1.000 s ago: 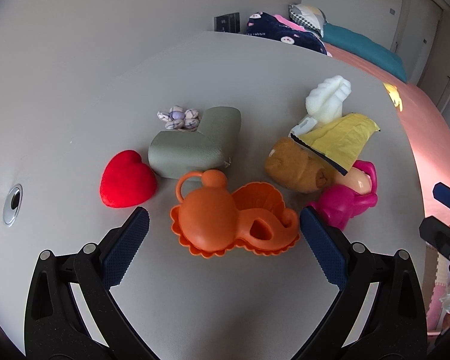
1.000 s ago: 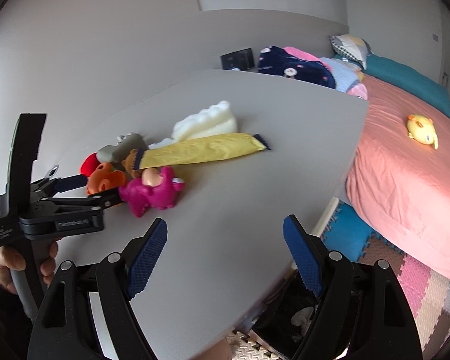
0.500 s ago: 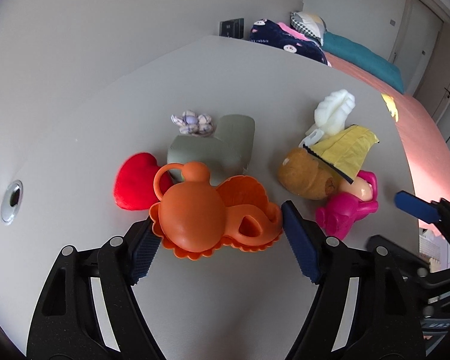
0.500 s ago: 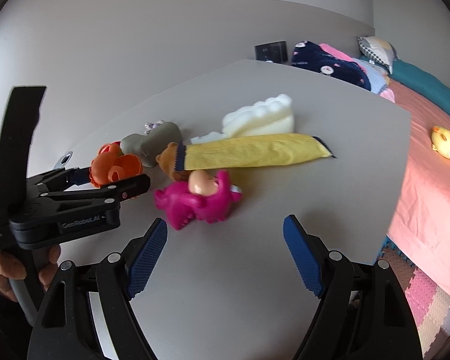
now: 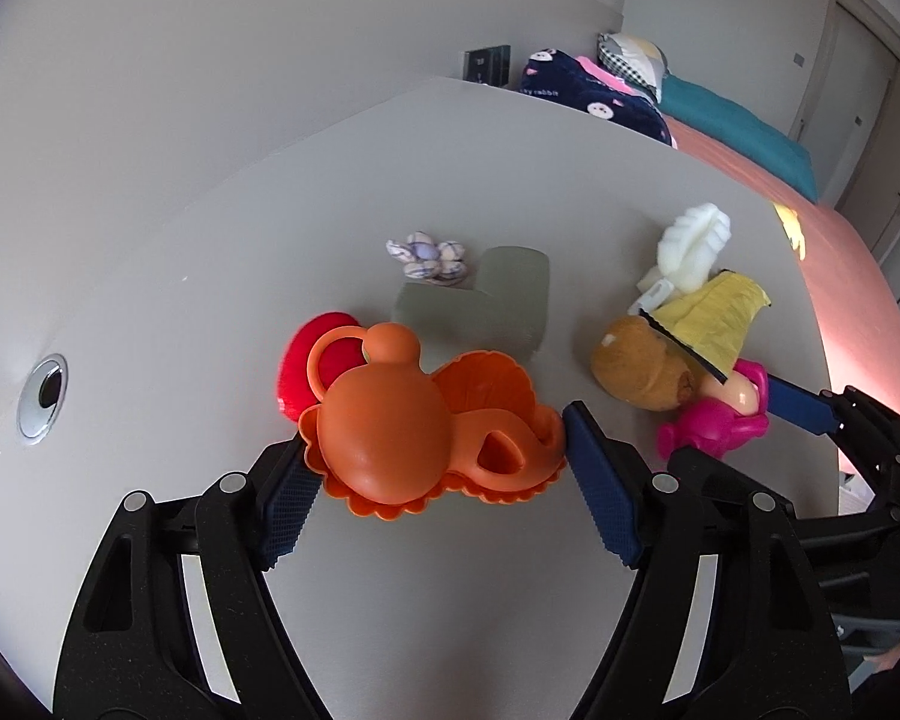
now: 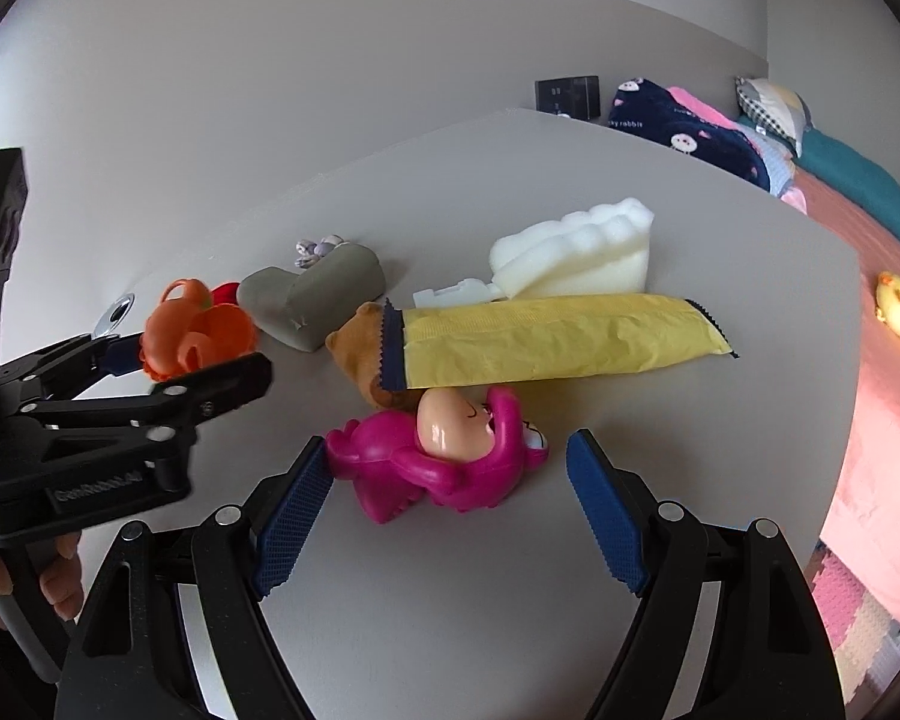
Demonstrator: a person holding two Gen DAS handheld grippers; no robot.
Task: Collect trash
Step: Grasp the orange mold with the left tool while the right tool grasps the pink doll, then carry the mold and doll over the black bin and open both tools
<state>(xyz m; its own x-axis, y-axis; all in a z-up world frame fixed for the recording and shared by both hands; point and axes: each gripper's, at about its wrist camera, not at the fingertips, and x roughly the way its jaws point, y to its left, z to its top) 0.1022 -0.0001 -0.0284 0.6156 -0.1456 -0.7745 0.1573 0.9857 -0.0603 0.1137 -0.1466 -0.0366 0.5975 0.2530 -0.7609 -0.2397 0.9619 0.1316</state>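
Observation:
My left gripper (image 5: 432, 438) is shut on an orange plastic toy (image 5: 384, 426), with a blue pad pressed to each side of it, just above the grey table (image 5: 450, 588). My right gripper (image 6: 450, 450) is open astride a pink doll toy (image 6: 438, 468) that lies on the table. Its left pad is close to the doll and its right pad stands apart. Behind the doll a long yellow wrapper (image 6: 558, 339) rests across a brown plush (image 6: 360, 342). A white foam block (image 6: 576, 258) lies behind the wrapper.
A grey L-shaped foam piece (image 5: 480, 312), a red heart (image 5: 330, 342) and a small fabric flower (image 5: 429, 255) lie behind the orange toy. A metal grommet (image 5: 42, 396) sits in the table at left. A pink bed (image 6: 870, 390) borders the table's right edge.
My left gripper has closed on the orange toy and raised it slightly. My right gripper has moved left across the table until the pink doll lies between its fingers.

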